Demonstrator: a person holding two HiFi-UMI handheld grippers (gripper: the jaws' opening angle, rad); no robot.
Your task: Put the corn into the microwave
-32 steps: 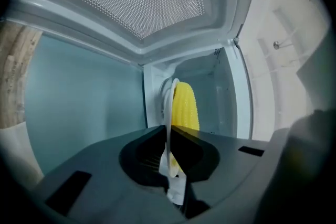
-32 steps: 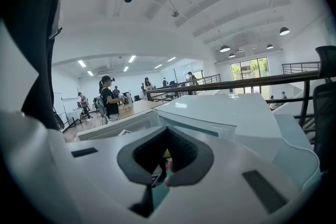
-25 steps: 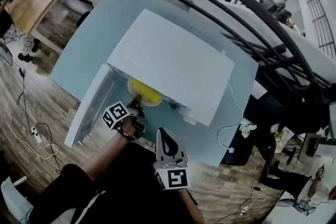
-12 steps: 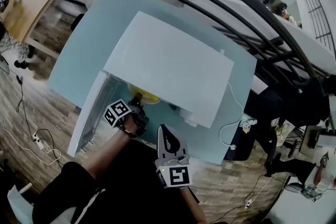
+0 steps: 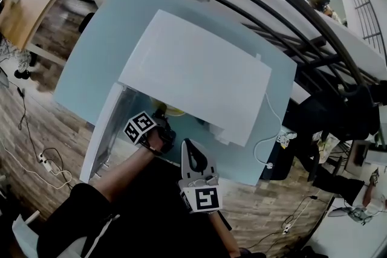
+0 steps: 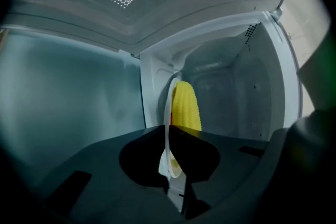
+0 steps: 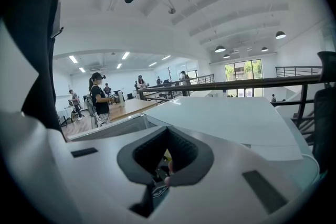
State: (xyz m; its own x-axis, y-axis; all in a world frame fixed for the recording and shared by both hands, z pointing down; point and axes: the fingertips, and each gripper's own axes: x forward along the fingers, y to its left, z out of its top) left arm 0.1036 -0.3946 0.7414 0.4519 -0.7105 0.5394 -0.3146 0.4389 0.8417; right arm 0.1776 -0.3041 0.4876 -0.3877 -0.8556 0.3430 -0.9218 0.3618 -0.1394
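**Centre Frame, at the Microwave Opening: Corn on a Held Plate**

Head view: the white microwave [image 5: 199, 69] stands on the pale blue desk [image 5: 106, 39]. Its door [image 5: 101, 133] is swung open at lower left. The left tool [image 5: 161, 114] reaches into the opening at centre frame.

Left gripper view: the jaws are clamped narrow on the rim of a plate [image 6: 167, 131], which is seen edge-on. The corn [image 6: 186, 107] lies on this plate at centre frame, within the cavity mouth.

The right tool [image 5: 192, 155] hangs just below the left tool, outside the microwave. Its jaws are together with nothing between them.
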